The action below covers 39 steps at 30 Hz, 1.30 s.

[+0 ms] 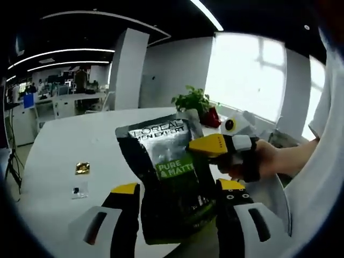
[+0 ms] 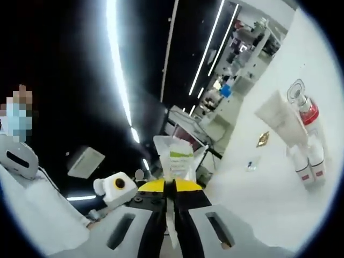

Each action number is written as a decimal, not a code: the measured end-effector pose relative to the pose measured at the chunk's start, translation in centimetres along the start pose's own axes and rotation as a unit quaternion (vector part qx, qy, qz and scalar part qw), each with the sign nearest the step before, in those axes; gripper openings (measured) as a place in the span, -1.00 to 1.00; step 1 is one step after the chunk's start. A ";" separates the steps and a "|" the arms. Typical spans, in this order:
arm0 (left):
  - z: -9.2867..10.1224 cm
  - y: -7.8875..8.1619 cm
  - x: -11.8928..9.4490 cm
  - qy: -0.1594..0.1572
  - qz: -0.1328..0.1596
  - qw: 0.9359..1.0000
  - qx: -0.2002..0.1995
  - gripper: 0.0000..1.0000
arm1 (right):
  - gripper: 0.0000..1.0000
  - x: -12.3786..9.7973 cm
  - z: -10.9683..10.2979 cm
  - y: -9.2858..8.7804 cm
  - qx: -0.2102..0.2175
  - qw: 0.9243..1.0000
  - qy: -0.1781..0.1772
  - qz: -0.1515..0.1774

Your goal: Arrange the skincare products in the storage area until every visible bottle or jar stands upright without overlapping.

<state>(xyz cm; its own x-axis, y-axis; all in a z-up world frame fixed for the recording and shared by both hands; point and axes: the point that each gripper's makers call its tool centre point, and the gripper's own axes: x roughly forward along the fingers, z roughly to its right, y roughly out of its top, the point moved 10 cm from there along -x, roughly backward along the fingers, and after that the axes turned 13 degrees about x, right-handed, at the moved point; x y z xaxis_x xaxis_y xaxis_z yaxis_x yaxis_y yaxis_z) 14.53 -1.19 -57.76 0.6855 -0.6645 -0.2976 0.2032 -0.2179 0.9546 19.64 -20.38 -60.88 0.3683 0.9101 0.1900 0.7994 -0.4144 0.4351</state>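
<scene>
A black and green L'Oreal Men Expert pouch hangs upright above the white table in the left gripper view. My right gripper comes in from the right, held by a hand, and is shut on the pouch's right edge. My left gripper is open, with one jaw on either side of the pouch's lower part. In the right gripper view my right gripper is shut on the pouch, seen edge-on. On the table lie a white tube, a red-banded bottle and small white bottles.
A small gold packet and a small clear sachet lie on the table's left part. A green plant in a red pot stands at the far edge. Office desks stand behind.
</scene>
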 end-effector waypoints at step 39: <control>-3.0 -2.3 0.8 -0.143 0.182 0.901 -0.366 -0.97 | -0.69 0.1 0.6 0.3 0.032 0.999 -0.006 0.006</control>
<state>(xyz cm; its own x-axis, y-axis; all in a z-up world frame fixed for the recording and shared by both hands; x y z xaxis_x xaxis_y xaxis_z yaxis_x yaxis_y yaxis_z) 16.72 0.89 -60.19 0.6133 -0.7763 0.1460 0.4798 0.5129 0.7118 20.23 -20.43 -61.21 0.3826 0.9053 0.1846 0.8239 -0.4247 0.3753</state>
